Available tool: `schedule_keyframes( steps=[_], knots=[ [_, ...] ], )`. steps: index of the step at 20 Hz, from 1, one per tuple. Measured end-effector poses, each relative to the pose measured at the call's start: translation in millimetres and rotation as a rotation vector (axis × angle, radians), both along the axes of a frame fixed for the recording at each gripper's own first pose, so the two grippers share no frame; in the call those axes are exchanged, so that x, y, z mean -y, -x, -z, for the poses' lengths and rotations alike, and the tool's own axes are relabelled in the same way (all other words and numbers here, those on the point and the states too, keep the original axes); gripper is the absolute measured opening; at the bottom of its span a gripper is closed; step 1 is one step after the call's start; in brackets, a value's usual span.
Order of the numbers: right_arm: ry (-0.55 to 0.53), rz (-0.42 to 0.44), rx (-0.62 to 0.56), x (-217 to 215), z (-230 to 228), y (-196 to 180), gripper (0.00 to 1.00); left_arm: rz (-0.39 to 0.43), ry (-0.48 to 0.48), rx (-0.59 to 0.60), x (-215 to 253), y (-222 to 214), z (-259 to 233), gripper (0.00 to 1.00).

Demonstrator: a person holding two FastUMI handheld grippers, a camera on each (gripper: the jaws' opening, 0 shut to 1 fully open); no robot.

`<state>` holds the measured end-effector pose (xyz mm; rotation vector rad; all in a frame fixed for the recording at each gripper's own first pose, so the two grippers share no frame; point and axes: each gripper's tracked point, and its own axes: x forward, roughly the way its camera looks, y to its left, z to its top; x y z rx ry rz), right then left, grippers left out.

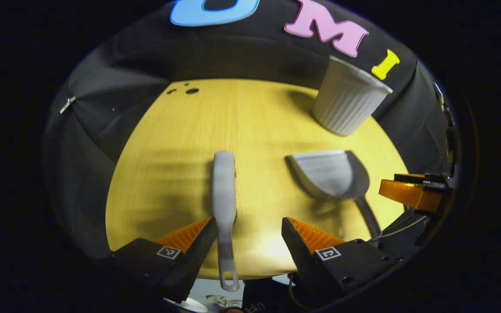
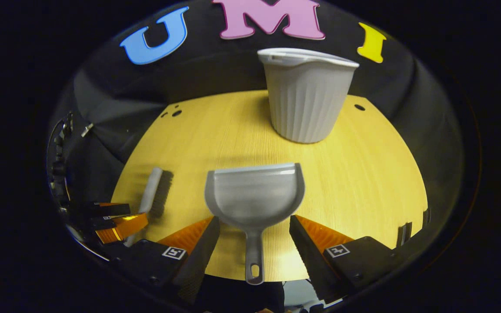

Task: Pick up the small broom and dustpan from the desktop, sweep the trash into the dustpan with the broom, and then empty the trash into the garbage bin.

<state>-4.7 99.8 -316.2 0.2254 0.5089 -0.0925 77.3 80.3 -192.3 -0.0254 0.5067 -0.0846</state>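
At the centre of the left gripper view we see the small broom (image 1: 224,191) lying flat on the wooden worktop (image 1: 189,143), its handle running down toward the bottom of the frame and out past the worktop's near edge. The left gripper (image 1: 246,237) sits at the bottom of that view with its fingers spread wide; the broom handle lies between them, close against the left finger (image 1: 189,243) and well apart from the right one, so we see nothing gripped. To the right of centre lies the dustpan (image 1: 333,176), and above it, in the upper right, stands the ribbed garbage bin (image 1: 348,102). At the right edge we also see part of the other gripper.

In the right gripper view the dustpan (image 2: 255,195) lies at the centre of the frame, mouth toward the bin (image 2: 305,98), which stands upright at the upper centre. The right gripper (image 2: 255,237) holds its fingers wide apart at the bottom, one on either side of the dustpan's handle, touching nothing. The broom (image 2: 152,193) lies at the lower left, bristles facing right, beside the other gripper.
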Motion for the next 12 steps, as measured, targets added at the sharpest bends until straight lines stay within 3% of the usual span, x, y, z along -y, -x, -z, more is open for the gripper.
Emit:
schedule_keyframes(
  steps=[6, 12],
  knots=[
    [0.016, 0.141, 0.316, 29.9, -92.0, 18.5, 0.99, -0.012, -0.068, 0.321, 4.9, 24.7, -100.0, 0.96],
    [0.15, 0.22, 0.565, 50.5, -163.9, 55.2, 0.99, 0.0, -0.063, 0.567, 20.2, 52.7, -182.1, 0.96]
  ],
)
